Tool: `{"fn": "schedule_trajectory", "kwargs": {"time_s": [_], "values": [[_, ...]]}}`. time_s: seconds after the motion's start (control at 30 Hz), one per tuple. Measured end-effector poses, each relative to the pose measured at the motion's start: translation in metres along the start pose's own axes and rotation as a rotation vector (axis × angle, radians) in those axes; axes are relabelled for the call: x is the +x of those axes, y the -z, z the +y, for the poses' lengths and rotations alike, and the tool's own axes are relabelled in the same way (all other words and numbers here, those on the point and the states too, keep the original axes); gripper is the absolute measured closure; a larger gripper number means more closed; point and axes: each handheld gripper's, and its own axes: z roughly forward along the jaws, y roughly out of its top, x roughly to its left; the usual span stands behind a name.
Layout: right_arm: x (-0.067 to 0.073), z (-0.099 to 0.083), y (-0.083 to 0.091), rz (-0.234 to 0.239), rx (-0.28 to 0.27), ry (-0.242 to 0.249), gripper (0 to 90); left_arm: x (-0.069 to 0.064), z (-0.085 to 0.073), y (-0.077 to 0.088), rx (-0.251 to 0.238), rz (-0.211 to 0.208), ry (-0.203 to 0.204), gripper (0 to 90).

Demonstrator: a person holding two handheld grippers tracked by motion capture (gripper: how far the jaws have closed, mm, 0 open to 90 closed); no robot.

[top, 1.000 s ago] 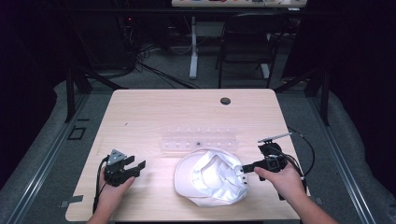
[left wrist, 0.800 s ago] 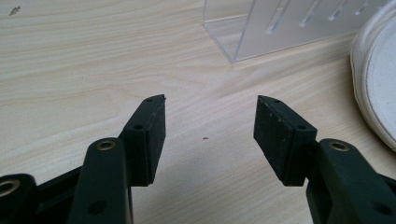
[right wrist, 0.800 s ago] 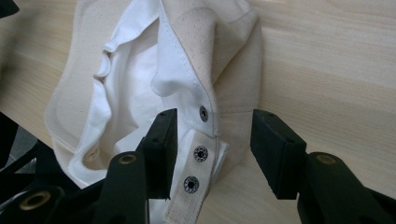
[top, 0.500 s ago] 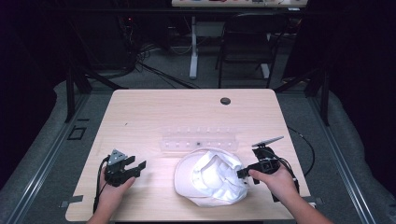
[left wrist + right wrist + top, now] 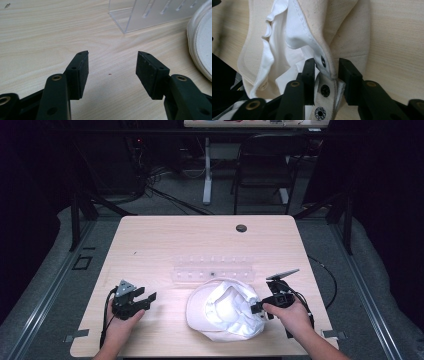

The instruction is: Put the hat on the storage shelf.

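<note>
A white cap (image 5: 225,312) lies upside down near the table's front edge, its lining showing. My right gripper (image 5: 256,307) is at the cap's right side. In the right gripper view the cap's (image 5: 312,30) back strap with black snaps (image 5: 325,90) stands between the jaws of that gripper (image 5: 327,72). The jaws are narrowed around it with a little gap left, so the gripper is open. My left gripper (image 5: 147,300) rests open on bare wood to the left of the cap, nothing between its jaws (image 5: 112,67). The cap's brim edge (image 5: 200,37) shows off to its right.
A clear acrylic rack (image 5: 212,269) with slots stands just behind the cap, and its corner (image 5: 155,15) shows ahead of the left gripper. A dark cable hole (image 5: 241,228) sits near the table's far edge. A chair (image 5: 265,165) stands beyond the table.
My right gripper has moved left and down to the cap's right edge, and its jaws now straddle the strap. The left gripper has stayed where it was.
</note>
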Motion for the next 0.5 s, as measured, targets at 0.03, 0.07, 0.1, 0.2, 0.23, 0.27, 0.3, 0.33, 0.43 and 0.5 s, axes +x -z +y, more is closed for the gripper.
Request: {"fn": "schedule_trajectory", "kwargs": {"time_s": [0.03, 0.07, 0.1, 0.2, 0.23, 0.27, 0.3, 0.33, 0.43, 0.5], "values": [[0.001, 0.000, 0.000, -0.004, -0.022, -0.016, 72.0, 0.000, 0.000, 0.000, 0.000, 0.000, -0.001, 44.2], [0.002, 0.001, 0.002, -0.004, -0.021, -0.003, 73.2, 0.000, 0.000, 0.000, 0.001, 0.000, -0.002, 44.2], [0.003, 0.002, 0.004, -0.011, -0.002, 0.004, 73.7, 0.000, 0.000, 0.000, 0.001, 0.000, -0.002, 44.2], [0.005, 0.003, 0.006, -0.016, 0.018, -0.007, 74.3, 0.000, 0.000, 0.000, 0.001, 0.000, -0.001, 44.2], [0.007, 0.003, 0.005, -0.016, -0.003, -0.025, 74.5, 0.000, 0.000, 0.000, 0.001, 0.000, -0.001, 44.2], [0.009, 0.006, 0.010, -0.019, 0.025, -0.021, 74.8, 0.000, 0.000, 0.000, 0.001, 0.000, -0.001, 44.2], [0.009, 0.006, 0.010, -0.019, 0.025, -0.021, 74.8, 0.000, 0.000, 0.000, 0.001, 0.000, -0.001, 44.2], [0.013, 0.007, 0.012, -0.024, 0.005, -0.053, 75.5, 0.000, 0.000, 0.000, 0.001, 0.000, 0.000, 44.2], [0.017, 0.011, 0.019, -0.036, 0.013, -0.044, 77.1, 0.000, 0.000, 0.000, 0.001, 0.001, 0.000, 44.2], [0.022, 0.013, 0.023, -0.049, 0.000, -0.040, 78.4, 0.000, 0.000, 0.000, 0.002, -0.001, 0.000, 44.2]]}}
